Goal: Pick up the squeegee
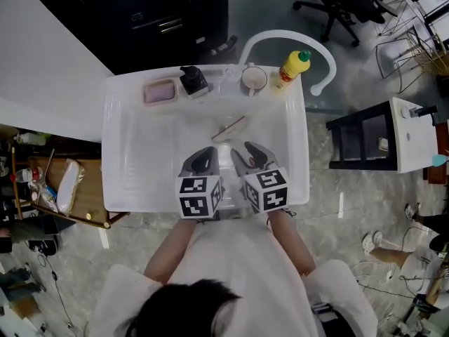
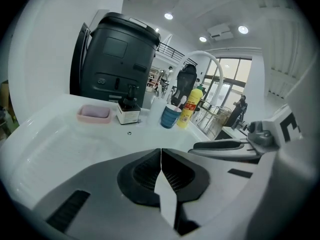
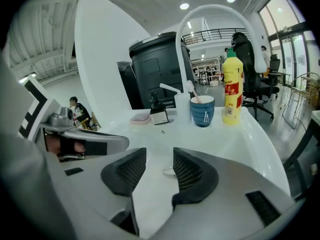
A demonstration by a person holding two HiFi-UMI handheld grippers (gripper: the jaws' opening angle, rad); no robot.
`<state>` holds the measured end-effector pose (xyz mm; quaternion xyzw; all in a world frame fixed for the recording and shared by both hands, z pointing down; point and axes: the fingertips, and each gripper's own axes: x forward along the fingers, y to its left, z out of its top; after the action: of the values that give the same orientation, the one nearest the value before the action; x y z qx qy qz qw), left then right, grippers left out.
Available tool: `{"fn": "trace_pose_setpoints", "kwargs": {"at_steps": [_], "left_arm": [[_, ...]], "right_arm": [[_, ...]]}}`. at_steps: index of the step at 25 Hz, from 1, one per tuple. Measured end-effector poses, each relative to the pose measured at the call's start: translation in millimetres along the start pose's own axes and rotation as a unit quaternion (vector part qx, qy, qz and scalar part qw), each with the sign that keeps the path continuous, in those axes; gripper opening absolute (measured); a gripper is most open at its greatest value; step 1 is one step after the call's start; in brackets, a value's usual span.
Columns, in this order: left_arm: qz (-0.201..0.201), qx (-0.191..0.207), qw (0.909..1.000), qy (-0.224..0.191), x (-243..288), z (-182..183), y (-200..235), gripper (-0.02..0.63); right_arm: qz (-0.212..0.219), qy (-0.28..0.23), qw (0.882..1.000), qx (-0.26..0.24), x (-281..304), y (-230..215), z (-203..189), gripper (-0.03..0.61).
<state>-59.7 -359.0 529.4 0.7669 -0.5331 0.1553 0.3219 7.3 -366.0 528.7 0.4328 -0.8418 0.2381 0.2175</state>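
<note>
The squeegee [image 1: 229,127] lies flat in the middle of the white sink basin [image 1: 133,146], its thin blade slanting up to the right. Both grippers hover side by side over the basin's near half, just short of it. My left gripper [image 1: 208,152] [image 2: 161,151] is shut, its ribbed pads touching with nothing between them. My right gripper [image 1: 245,149] [image 3: 160,156] is open, with only bare basin floor and a thin pale sliver showing through the gap. In the two gripper views most of the squeegee is hidden behind the jaws.
Along the basin's far rim stand a pink soap dish [image 1: 160,91], a black pump bottle [image 1: 193,81], a cup [image 1: 253,80] and a yellow bottle [image 1: 293,65]. A white curved faucet [image 1: 287,37] arches behind them. A wooden side table [image 1: 77,195] stands left, a dark stand [image 1: 365,142] right.
</note>
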Motion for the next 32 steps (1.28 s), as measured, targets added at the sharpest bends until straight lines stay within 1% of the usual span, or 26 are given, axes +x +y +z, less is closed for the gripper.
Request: {"fn": "trace_pose_setpoints", "kwargs": {"at_steps": [1, 5, 7, 10, 14, 23, 26, 29, 32], "left_arm": [[-0.001, 0.001, 1.0, 0.002, 2, 0, 2, 0.027], [-0.01, 0.003, 0.9999, 0.008, 13, 3, 8, 0.026], [-0.012, 0.006, 0.9998, 0.012, 18, 5, 13, 0.027], [-0.013, 0.007, 0.9998, 0.016, 26, 8, 19, 0.027], [-0.014, 0.011, 0.9996, 0.02, 35, 11, 21, 0.026], [-0.012, 0.009, 0.9993, 0.035, 45, 4, 27, 0.027], [-0.011, 0.011, 0.999, 0.042, 49, -1, 30, 0.026], [-0.008, 0.017, 0.9986, 0.05, 54, -3, 36, 0.026], [-0.009, 0.013, 0.9985, 0.052, 60, -4, 38, 0.027]], "right_arm": [[0.001, 0.007, 1.0, -0.001, 5, -2, -3, 0.164], [-0.004, 0.014, 1.0, 0.002, 21, -12, -9, 0.167], [-0.01, 0.022, 1.0, -0.005, 30, -17, -14, 0.167], [-0.016, 0.041, 0.999, -0.023, 44, -24, -22, 0.172], [-0.013, 0.068, 0.997, -0.024, 61, -33, -35, 0.189], [-0.012, 0.138, 0.99, -0.025, 93, -51, -78, 0.189], [-0.011, 0.163, 0.986, -0.035, 101, -55, -89, 0.19], [-0.011, 0.178, 0.984, -0.031, 108, -57, -99, 0.192], [-0.017, 0.187, 0.982, -0.022, 115, -65, -105, 0.193]]}}
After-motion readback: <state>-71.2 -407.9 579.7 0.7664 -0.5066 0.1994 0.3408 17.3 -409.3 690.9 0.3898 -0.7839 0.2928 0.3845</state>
